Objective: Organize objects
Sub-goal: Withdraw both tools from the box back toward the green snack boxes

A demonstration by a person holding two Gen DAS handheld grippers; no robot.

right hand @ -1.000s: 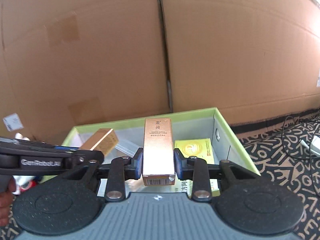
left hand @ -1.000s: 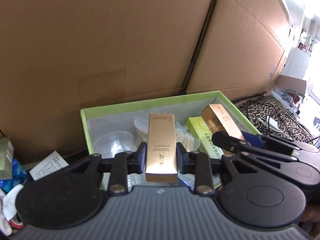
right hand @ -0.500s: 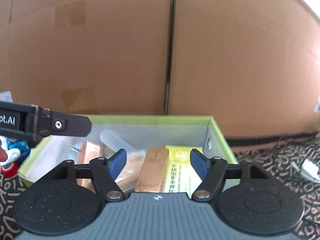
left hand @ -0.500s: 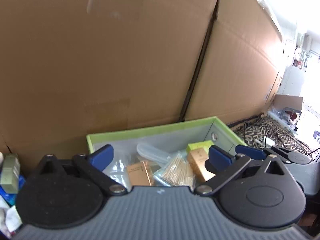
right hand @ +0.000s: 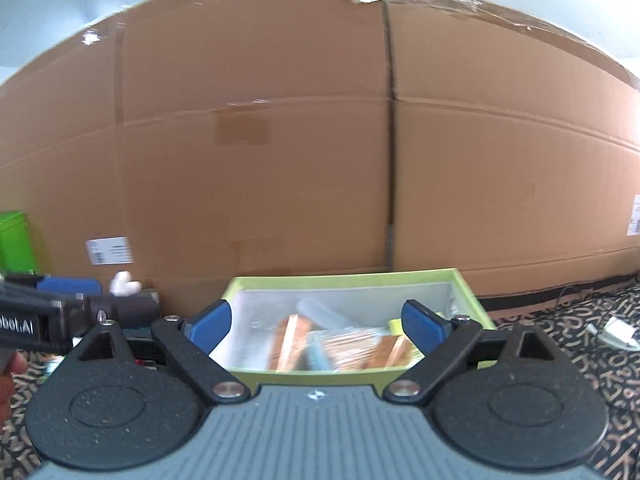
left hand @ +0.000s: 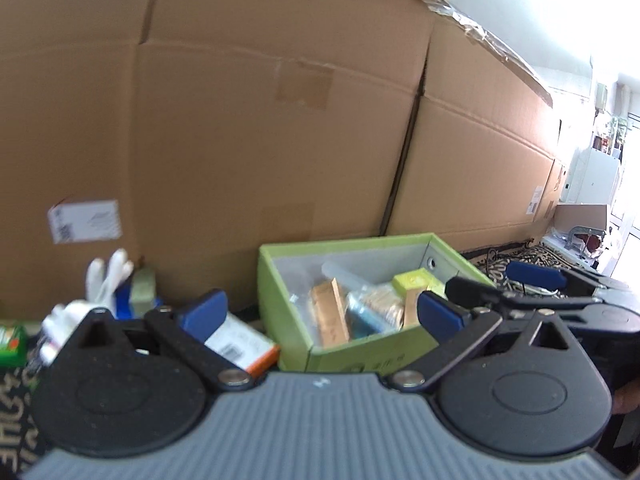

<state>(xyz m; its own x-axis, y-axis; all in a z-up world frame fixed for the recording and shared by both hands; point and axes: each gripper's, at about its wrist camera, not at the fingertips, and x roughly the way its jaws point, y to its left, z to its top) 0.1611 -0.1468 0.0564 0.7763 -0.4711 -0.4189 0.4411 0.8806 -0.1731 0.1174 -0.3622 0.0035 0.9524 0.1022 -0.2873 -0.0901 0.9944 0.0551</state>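
Note:
A light green box (left hand: pixel 372 354) (right hand: pixel 468 292) sits on the patterned cloth against a cardboard wall. In it lie two gold cartons (left hand: pixel 330 312) (right hand: pixel 288 340), a second gold carton (left hand: pixel 410 306) (right hand: pixel 390 350), a yellow-green box (left hand: pixel 414 282), a bag of sticks (left hand: pixel 384 304) (right hand: pixel 350 344) and a clear plastic piece (left hand: pixel 340 272). My left gripper (left hand: pixel 320 314) is open and empty, pulled back in front of the box. My right gripper (right hand: pixel 316 318) is open and empty, also back from the box.
Left of the box lie a white-and-orange carton (left hand: pixel 240 340), a white glove (left hand: pixel 106 280), a green packet (left hand: pixel 12 342) and other clutter. A tall cardboard wall (left hand: pixel 280 140) (right hand: pixel 320 140) stands behind. A white charger (right hand: pixel 618 330) and cables lie at right.
Both grippers let go of their gold cartons, which now lie in the green box. Both grippers opened wide and drew back and up from the box.

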